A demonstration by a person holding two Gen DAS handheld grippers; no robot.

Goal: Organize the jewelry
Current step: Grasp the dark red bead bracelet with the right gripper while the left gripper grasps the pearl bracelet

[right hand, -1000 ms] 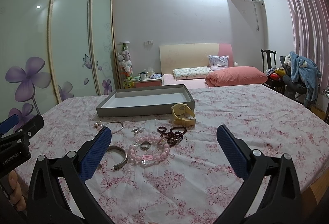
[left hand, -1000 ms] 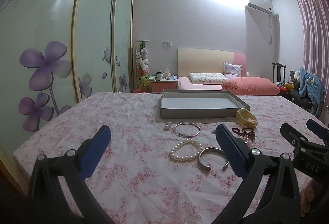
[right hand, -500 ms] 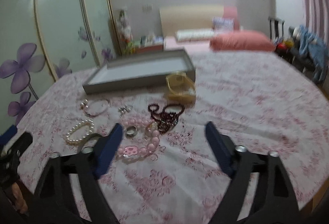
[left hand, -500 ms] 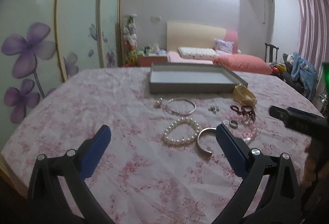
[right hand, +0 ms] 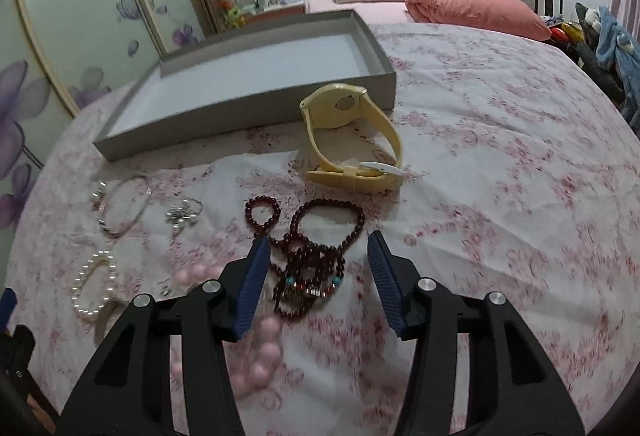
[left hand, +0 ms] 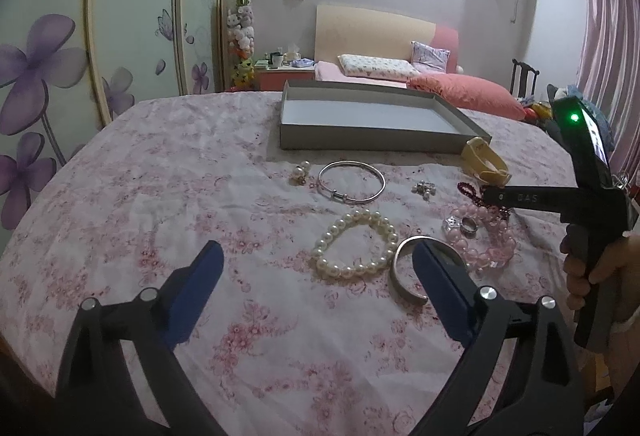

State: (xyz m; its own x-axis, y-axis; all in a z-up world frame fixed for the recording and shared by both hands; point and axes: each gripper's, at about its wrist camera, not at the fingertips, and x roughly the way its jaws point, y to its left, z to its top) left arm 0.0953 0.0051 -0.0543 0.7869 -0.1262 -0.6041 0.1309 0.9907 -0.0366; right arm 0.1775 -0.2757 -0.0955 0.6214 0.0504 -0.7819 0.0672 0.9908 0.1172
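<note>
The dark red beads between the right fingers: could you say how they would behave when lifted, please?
The dark red beads lie in tangled loops, so they are probably floppy and would dangle. Round beads may slip between the closing fingers.

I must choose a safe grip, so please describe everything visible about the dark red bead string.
The dark red bead string lies in tangled loops on the floral cloth, in front of the yellow watch. Its beads are small, round and glossy; a few turquoise and silvery ones sit near the bottom. The right gripper straddles it, closing, pads not yet touching.

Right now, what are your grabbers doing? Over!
Right gripper closing around dark red beads, not pinching. Left gripper open, near pearl bracelet. Tray empty. Nothing blocking.
</note>
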